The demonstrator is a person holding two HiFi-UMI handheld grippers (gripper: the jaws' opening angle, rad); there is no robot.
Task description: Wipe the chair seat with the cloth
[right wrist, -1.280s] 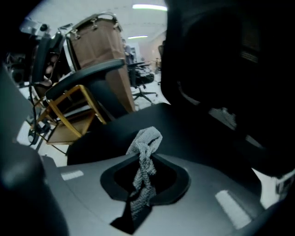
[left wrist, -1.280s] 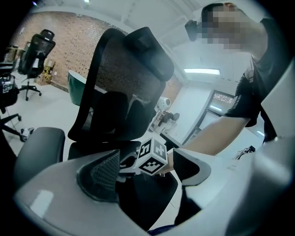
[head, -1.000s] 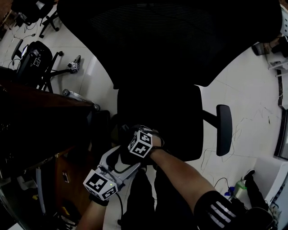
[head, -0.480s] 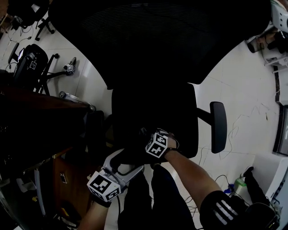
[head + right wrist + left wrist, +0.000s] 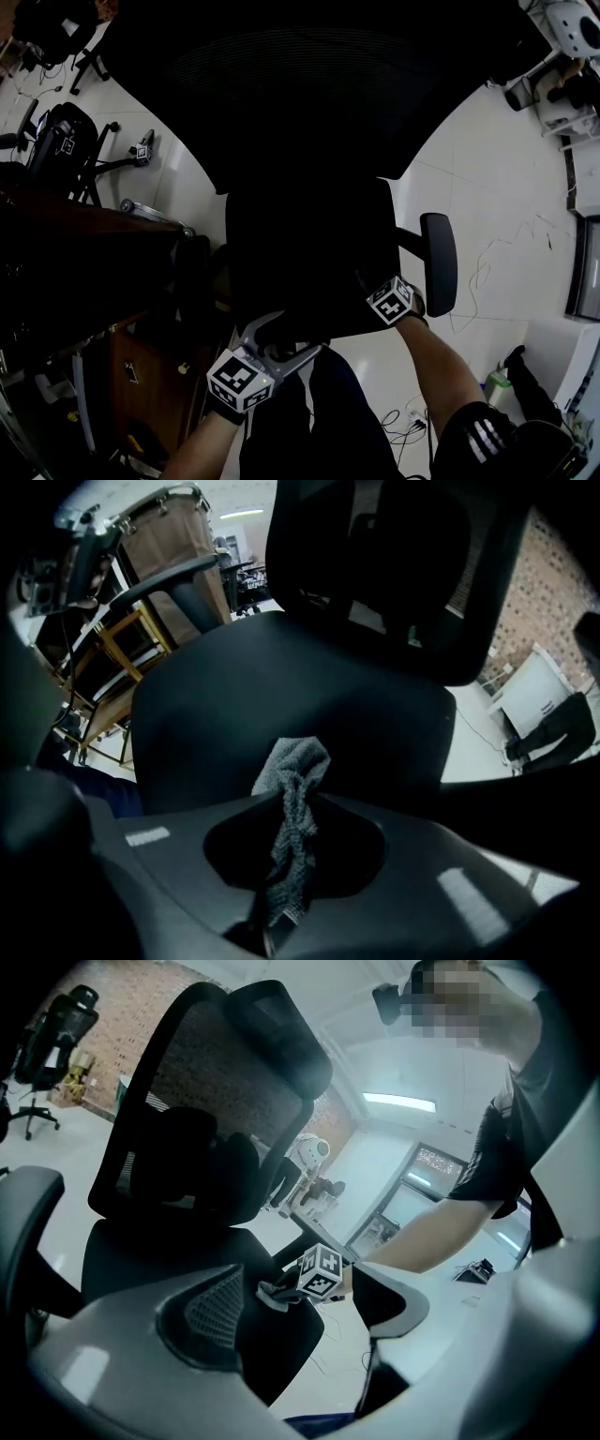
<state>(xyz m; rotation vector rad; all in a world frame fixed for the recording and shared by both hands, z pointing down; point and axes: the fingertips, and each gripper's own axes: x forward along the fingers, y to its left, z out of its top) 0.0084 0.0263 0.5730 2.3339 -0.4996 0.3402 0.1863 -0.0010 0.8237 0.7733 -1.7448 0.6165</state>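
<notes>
The black office chair's seat [image 5: 309, 253] fills the middle of the head view, under its wide mesh backrest [image 5: 309, 84]. My right gripper [image 5: 373, 289] is at the seat's front right edge, shut on a grey cloth [image 5: 292, 817]. The cloth's free end lies on the seat [image 5: 281, 686] just ahead of the jaws. My left gripper [image 5: 281, 339] hovers at the seat's front edge, jaws apart, holding nothing. In the left gripper view the seat [image 5: 169, 1255], the right gripper's marker cube [image 5: 319, 1272] and the cloth [image 5: 273, 1295] show between its jaws.
A black armrest [image 5: 438, 262] sticks out right of the seat, close to my right gripper. A dark wooden desk [image 5: 84, 253] stands to the left, with another chair [image 5: 61, 131] behind it. Cables [image 5: 403, 422] lie on the white floor by the person's legs [image 5: 319, 422].
My right gripper has swept the cloth rightwards along the seat's front, from the front left to the right edge. The left gripper has drifted slightly right.
</notes>
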